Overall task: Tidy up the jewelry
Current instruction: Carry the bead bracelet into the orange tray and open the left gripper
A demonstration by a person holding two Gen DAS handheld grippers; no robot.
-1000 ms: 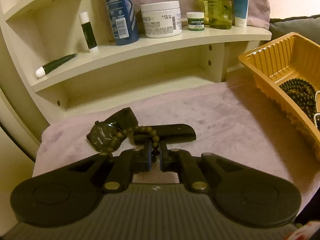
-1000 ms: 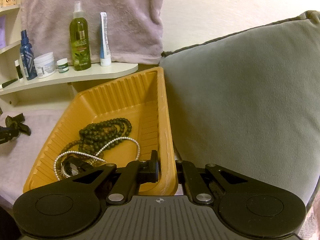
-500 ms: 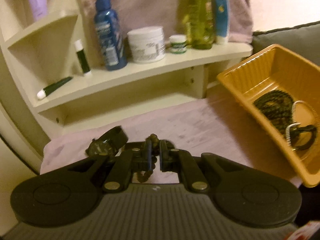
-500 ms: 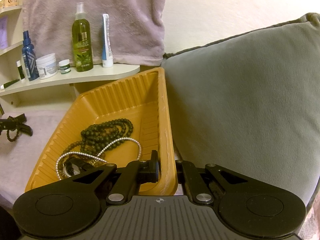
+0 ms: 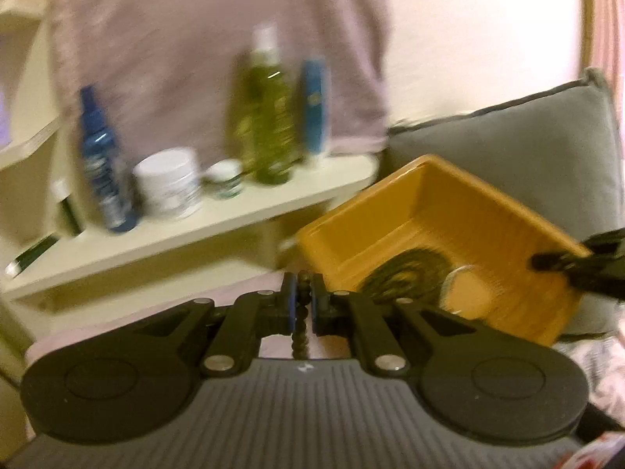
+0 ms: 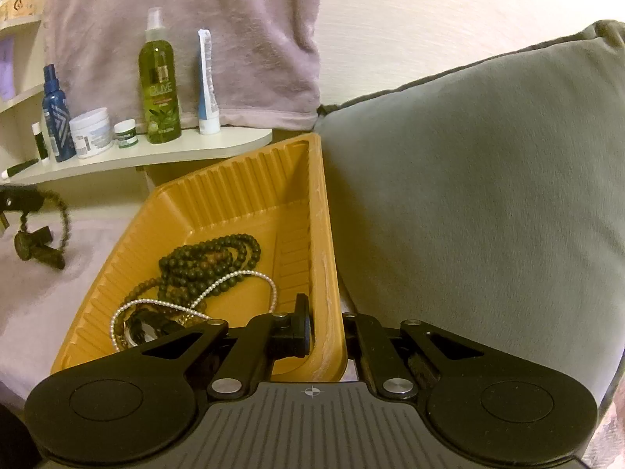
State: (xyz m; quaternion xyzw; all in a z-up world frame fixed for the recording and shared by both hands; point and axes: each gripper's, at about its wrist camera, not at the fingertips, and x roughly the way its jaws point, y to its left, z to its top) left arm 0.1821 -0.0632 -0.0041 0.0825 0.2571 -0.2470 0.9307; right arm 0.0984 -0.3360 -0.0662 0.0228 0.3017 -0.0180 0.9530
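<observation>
Two grippers, one tray, one shelf, one cushion.

Left gripper [image 5: 301, 303]: jaws pinched nearly together on a dark bead bracelet [image 5: 300, 332]; its strand hangs below the pads at lower centre of the left view. Left view is motion-blurred. In the right view, the same bracelet loops down from that gripper at the far left edge, clear of the cloth [image 6: 58, 305]. One watch [image 6: 35, 248] lies on the cloth just under it; can't tell if they touch.

Right gripper [image 6: 326, 332]: jaws clamped on the tray [image 6: 324, 242] wall, one finger inside, one outside, at lower centre of the right view. It also shows at the right edge of the left view, on the tray rim.

Tray: orange, ribbed, single compartment, centre of the right view, beside the cushion [image 6: 468, 195] on its right. Contents:
- 1 dark bead necklace [image 6: 211, 262], coiled
- 1 pearl strand [image 6: 234, 277], draped over the dark beads
- 1 dark shiny item [image 6: 144, 330] at the near end, partly hidden by the gripper; can't identify it.

Shelf [image 6: 156, 154], upper left of the right view, holds seven items:
- 1 blue bottle [image 6: 56, 117]
- 1 white jar [image 6: 91, 133]
- 1 small tub [image 6: 125, 134]
- 1 green spray bottle [image 6: 159, 86]
- 1 tube [image 6: 207, 82] standing on its cap
- 1 small stick [image 6: 40, 140], upright
- 1 dark tube [image 6: 19, 167], lying flat

One towel [image 6: 187, 31] hangs behind the shelf.
</observation>
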